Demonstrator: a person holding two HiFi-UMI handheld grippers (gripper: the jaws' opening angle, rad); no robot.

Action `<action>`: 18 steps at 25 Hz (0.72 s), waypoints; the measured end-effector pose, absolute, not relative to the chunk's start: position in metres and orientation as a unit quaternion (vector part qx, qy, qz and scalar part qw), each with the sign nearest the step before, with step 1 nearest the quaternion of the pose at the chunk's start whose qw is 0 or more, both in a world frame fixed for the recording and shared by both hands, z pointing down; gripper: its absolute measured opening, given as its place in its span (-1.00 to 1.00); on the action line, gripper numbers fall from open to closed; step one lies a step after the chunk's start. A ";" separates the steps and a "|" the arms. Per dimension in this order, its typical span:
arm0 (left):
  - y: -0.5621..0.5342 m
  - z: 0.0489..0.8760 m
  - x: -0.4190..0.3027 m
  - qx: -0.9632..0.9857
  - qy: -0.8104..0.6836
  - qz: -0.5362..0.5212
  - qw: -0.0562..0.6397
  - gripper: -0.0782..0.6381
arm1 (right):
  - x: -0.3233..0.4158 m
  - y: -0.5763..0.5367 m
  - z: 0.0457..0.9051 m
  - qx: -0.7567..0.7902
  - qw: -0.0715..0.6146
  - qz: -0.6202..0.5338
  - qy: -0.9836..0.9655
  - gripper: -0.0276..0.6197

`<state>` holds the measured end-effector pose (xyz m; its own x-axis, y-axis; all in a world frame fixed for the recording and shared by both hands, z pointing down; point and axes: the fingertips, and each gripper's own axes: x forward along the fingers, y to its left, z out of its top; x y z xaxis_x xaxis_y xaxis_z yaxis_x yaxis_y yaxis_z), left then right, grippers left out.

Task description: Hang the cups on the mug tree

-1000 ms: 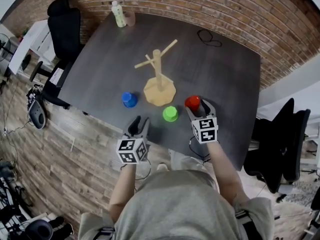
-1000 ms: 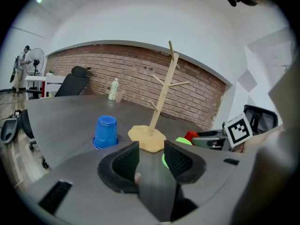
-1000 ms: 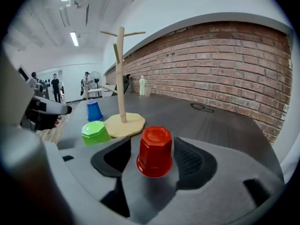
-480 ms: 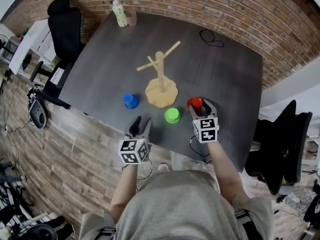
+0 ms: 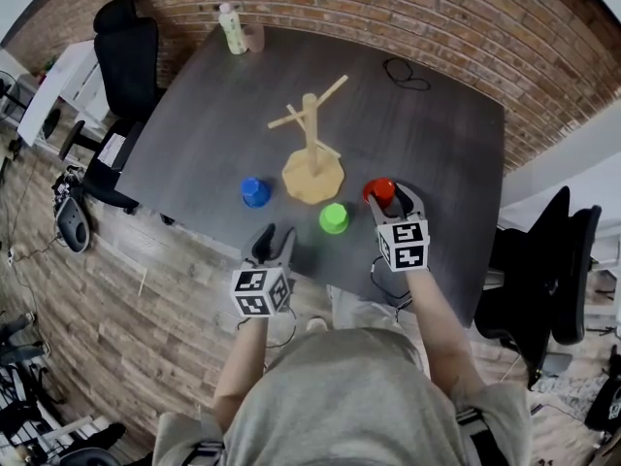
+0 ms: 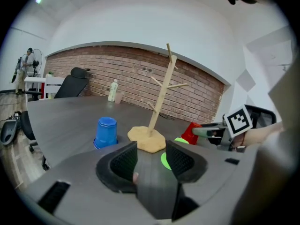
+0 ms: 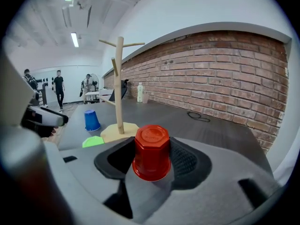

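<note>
Table [image 5: 194, 134]: only the head view shows it whole, with a chair [image 5: 131, 47] at its left. The right gripper view alone shows people far behind.

One mug tree [image 5: 311, 134] stands mid-table, no cup hung on it yet.

Right gripper [image 5: 390, 195]: jaws have just been closing, pads now pressed on the upturned red cup [image 7: 151, 151], just right of the tree base.

Left gripper [image 6: 151, 156]: jaws have just been opening, now well apart, nothing between them, at the near edge.

Three cups: red, blue cup [image 5: 254, 192] left of the base, green cup [image 5: 334, 218] in front of it. All are upside down.

One bottle [image 5: 231, 27] at the far edge.
</note>
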<state>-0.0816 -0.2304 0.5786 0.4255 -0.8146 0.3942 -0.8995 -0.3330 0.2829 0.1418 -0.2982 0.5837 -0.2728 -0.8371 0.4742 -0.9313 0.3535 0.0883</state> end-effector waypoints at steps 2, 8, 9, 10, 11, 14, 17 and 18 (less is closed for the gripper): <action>-0.227 0.577 -0.083 0.811 -0.528 0.089 0.234 -0.28 | 0.139 -0.298 0.573 0.559 0.222 0.100 -0.792 -0.24; -0.219 0.572 -0.084 0.813 -0.527 0.085 0.234 -0.28 | 0.132 -0.296 0.544 0.556 0.212 0.083 -0.799 -0.24; -0.218 0.571 -0.084 0.813 -0.527 0.084 0.233 -0.28 | 0.131 -0.296 0.538 0.556 0.210 0.080 -0.800 -0.24; -0.216 0.570 -0.084 0.814 -0.526 0.083 0.232 -0.29 | 0.130 -0.296 0.532 0.556 0.208 0.076 -0.801 -0.24; -0.215 0.568 -0.084 0.815 -0.525 0.082 0.231 -0.29 | 0.129 -0.296 0.526 0.556 0.205 0.073 -0.802 -0.24; -0.213 0.564 -0.084 0.817 -0.523 0.082 0.228 -0.29 | 0.124 -0.297 0.507 0.556 0.198 0.062 -0.805 -0.24; -0.209 0.561 -0.084 0.817 -0.524 0.081 0.226 -0.29 | 0.121 -0.296 0.489 0.555 0.190 0.052 -0.808 -0.24; -0.207 0.560 -0.084 0.817 -0.524 0.082 0.225 -0.30 | 0.120 -0.295 0.482 0.555 0.188 0.049 -0.809 -0.24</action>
<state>-0.0845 -0.2073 0.5604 0.4375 -0.8199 0.3692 -0.8933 -0.3494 0.2826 0.1200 -0.2954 0.4824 -0.3131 -0.8798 0.3577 -0.9163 0.3789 0.1300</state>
